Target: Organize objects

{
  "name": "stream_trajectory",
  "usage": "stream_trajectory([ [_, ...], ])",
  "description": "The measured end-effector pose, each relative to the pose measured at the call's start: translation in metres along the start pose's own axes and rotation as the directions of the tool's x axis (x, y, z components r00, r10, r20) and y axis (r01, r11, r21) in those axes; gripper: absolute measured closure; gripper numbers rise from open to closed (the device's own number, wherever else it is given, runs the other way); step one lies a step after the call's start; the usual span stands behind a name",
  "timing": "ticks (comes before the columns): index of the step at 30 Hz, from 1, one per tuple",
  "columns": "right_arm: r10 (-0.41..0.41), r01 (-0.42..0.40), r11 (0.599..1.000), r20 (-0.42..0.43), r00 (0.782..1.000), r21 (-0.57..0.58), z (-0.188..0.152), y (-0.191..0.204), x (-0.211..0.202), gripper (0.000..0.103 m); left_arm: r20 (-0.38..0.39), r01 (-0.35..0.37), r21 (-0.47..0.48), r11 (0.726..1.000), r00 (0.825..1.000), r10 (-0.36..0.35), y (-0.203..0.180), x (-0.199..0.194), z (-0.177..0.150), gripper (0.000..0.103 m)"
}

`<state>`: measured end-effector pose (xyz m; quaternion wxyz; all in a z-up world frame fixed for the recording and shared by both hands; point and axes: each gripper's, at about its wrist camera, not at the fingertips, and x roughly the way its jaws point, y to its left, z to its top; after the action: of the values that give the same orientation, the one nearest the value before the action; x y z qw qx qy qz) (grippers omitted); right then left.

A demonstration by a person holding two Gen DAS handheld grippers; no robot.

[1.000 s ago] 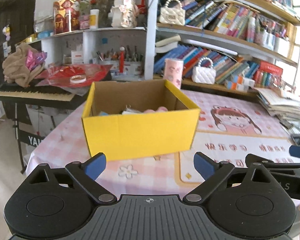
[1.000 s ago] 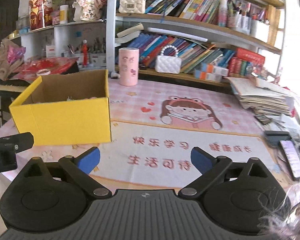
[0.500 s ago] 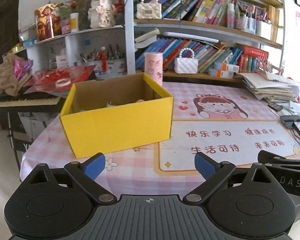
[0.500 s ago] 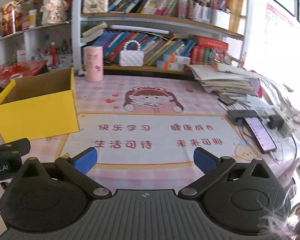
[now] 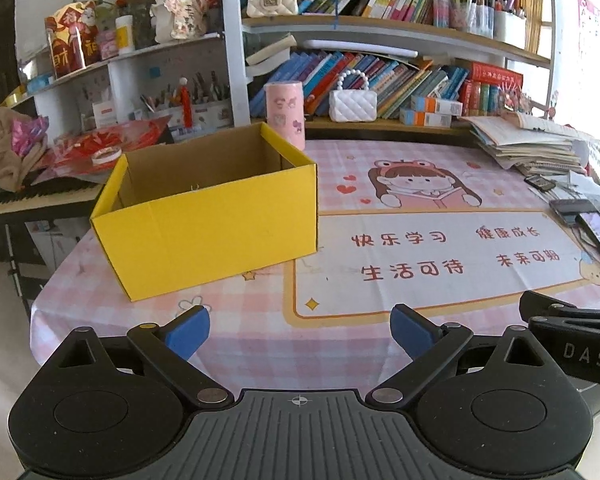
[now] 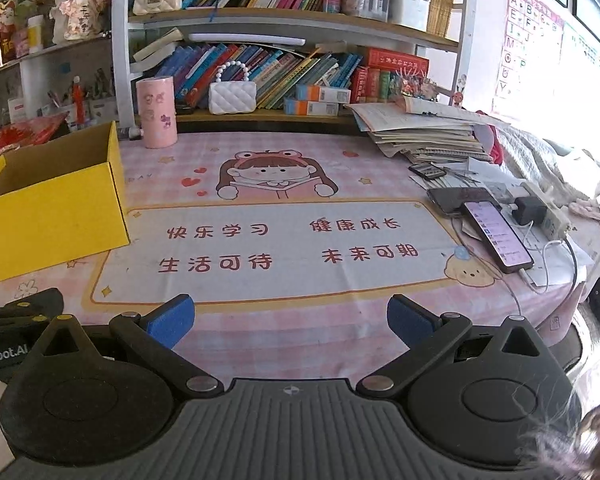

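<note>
A yellow cardboard box [image 5: 216,224] [image 6: 52,216] stands open-topped on the left part of the pink checked table; its contents are hidden from this low angle. My left gripper [image 5: 300,334] is open and empty, held back at the table's near edge, in front and to the right of the box. My right gripper [image 6: 288,318] is open and empty too, over the near edge facing the cartoon mat [image 6: 276,240]. The right gripper's body [image 5: 572,344] shows at the right of the left wrist view, and the left gripper's body [image 6: 16,328] at the left of the right wrist view.
A pink cylinder [image 5: 285,114] [image 6: 157,112] stands behind the box. Phones [image 6: 496,236], a charger and cables lie at the table's right side, with a paper stack [image 6: 424,132] behind. Bookshelves [image 5: 380,32] back the table. A keyboard with clutter [image 5: 40,192] sits left.
Both grippers have pulled back and lowered, swinging right, so the box looks smaller and further left and its contents have dropped out of sight. Both stayed open.
</note>
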<state>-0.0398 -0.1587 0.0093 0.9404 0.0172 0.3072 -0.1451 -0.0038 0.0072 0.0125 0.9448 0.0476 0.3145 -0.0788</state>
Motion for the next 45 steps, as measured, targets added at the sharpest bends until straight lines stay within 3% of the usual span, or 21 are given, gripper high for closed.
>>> stream_trajectory([
  [45, -0.048, 0.048, 0.999, -0.029, 0.998, -0.008, -0.003, 0.001, 0.004, 0.000, -0.044, -0.073, -0.009, 0.997, 0.996, 0.072, -0.012, 0.000, -0.004, 0.004],
])
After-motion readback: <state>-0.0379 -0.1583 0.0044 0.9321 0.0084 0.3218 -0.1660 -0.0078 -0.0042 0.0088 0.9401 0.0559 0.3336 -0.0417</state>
